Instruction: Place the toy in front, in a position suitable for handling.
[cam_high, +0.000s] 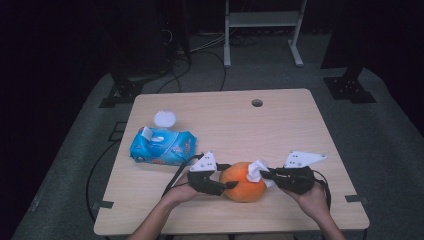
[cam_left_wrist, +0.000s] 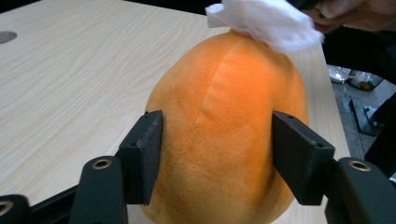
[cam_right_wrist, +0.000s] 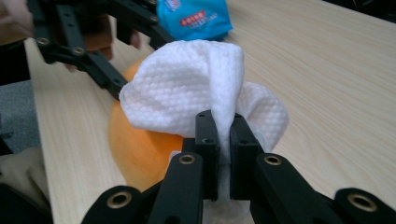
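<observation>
An orange plush fruit (cam_high: 243, 182) lies near the table's front edge, between my two grippers. My left gripper (cam_high: 227, 176) comes in from the left and is shut on it. In the left gripper view the two pads (cam_left_wrist: 142, 154) press into the fruit's (cam_left_wrist: 224, 126) sides. My right gripper (cam_high: 264, 175) comes in from the right, shut on a crumpled white wipe (cam_high: 256, 170). The wipe (cam_right_wrist: 196, 84) rests against the top of the fruit (cam_right_wrist: 140, 149), pinched between the right gripper (cam_right_wrist: 223, 126) jaws.
A blue pack of wet wipes (cam_high: 162, 146) lies at the left of the wooden table (cam_high: 280, 125), with a round white piece (cam_high: 164, 118) just behind it. A cable hole (cam_high: 257, 102) sits near the far edge. A white frame stands on the floor beyond.
</observation>
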